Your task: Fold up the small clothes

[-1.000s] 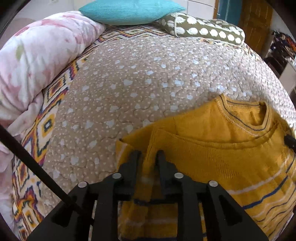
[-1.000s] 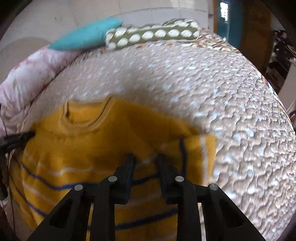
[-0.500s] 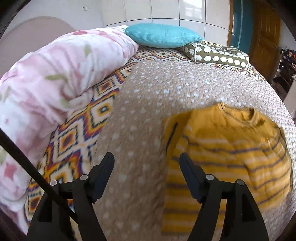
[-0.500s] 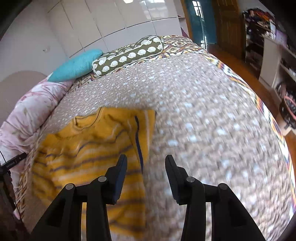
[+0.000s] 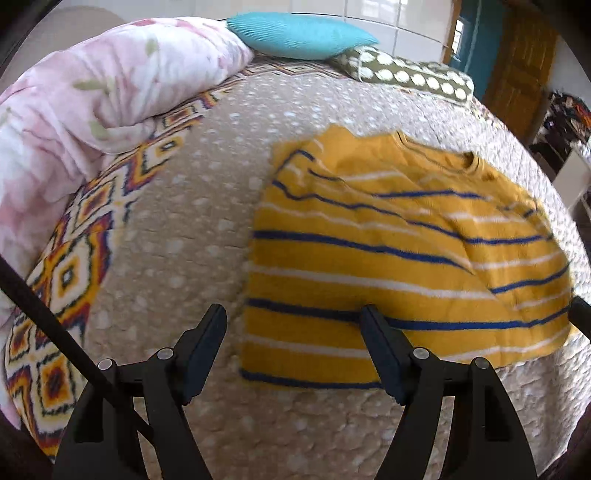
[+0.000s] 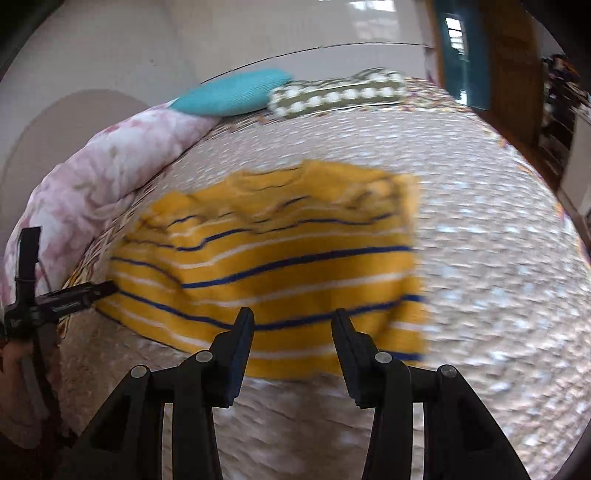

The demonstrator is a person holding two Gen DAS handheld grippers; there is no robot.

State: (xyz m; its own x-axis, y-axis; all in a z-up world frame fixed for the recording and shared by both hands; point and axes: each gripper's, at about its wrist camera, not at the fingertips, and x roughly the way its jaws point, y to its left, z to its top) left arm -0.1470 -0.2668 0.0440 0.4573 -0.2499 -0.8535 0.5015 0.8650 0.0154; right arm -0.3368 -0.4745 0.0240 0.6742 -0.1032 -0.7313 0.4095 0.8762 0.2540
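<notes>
A small yellow sweater with blue and white stripes lies flat on the beige dotted bedspread, both sleeves folded in over its body, collar at the far end. My left gripper is open and empty above the sweater's near left hem corner. In the right wrist view the sweater lies just beyond my right gripper, which is open and empty over the near hem. The left gripper's finger shows at the sweater's left edge.
A pink floral quilt is bunched along the left of the bed. A teal pillow and an olive dotted pillow lie at the head. A wooden door and shelves stand at the right.
Both grippers were shut on the sleeves a second ago; they let go, opened, and pulled back toward the sweater's near hem. The sleeves now lie folded over the body.
</notes>
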